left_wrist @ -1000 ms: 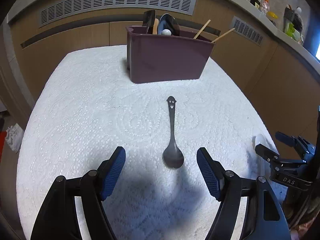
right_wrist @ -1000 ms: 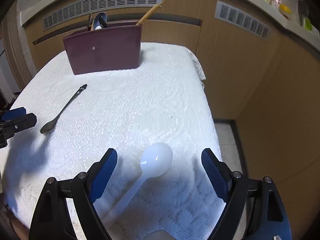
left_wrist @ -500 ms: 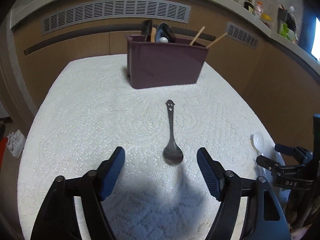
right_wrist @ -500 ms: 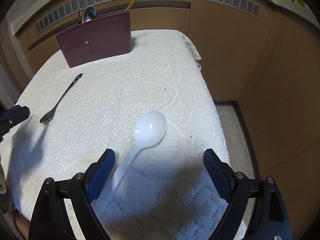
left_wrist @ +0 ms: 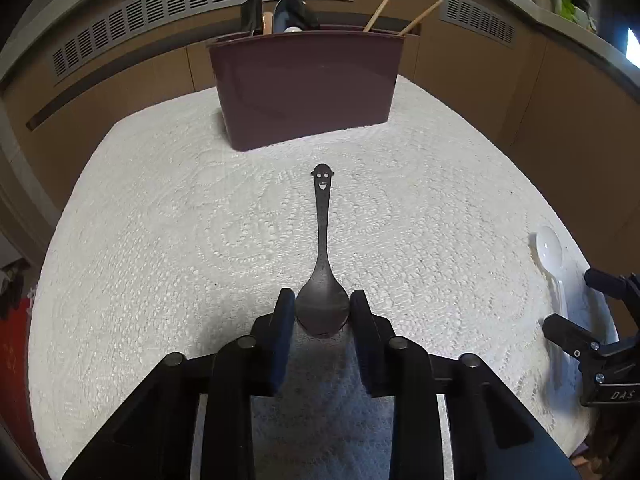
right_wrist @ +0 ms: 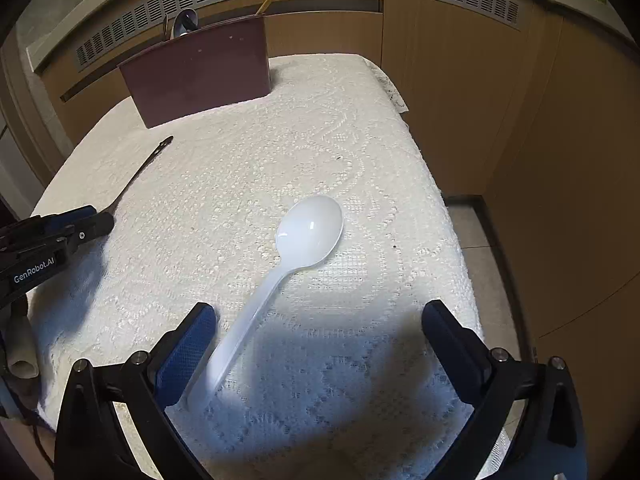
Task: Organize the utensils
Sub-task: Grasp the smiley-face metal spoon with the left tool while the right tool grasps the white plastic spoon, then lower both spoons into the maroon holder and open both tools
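A dark metal spoon (left_wrist: 322, 240) with a smiley-face handle end lies on the white lace tablecloth (left_wrist: 160, 240). My left gripper (left_wrist: 322, 312) is shut on its bowl, pads on both sides. The spoon also shows in the right wrist view (right_wrist: 140, 172). A white plastic spoon (right_wrist: 296, 248) lies in front of my right gripper (right_wrist: 320, 340), which is open, its handle close to the left finger (right_wrist: 188, 352). The white spoon also shows in the left wrist view (left_wrist: 552, 256). A maroon utensil holder (left_wrist: 308, 84) stands at the back with several utensils in it.
The table's right edge (right_wrist: 452, 216) drops to a tiled floor. Wooden cabinet panels with vent grilles (left_wrist: 200, 4) stand behind the table. The right gripper (left_wrist: 592, 336) shows at the right of the left wrist view.
My left gripper has closed from wide open onto the dark spoon's bowl. My right gripper has drawn back, so more of the white spoon's handle shows.
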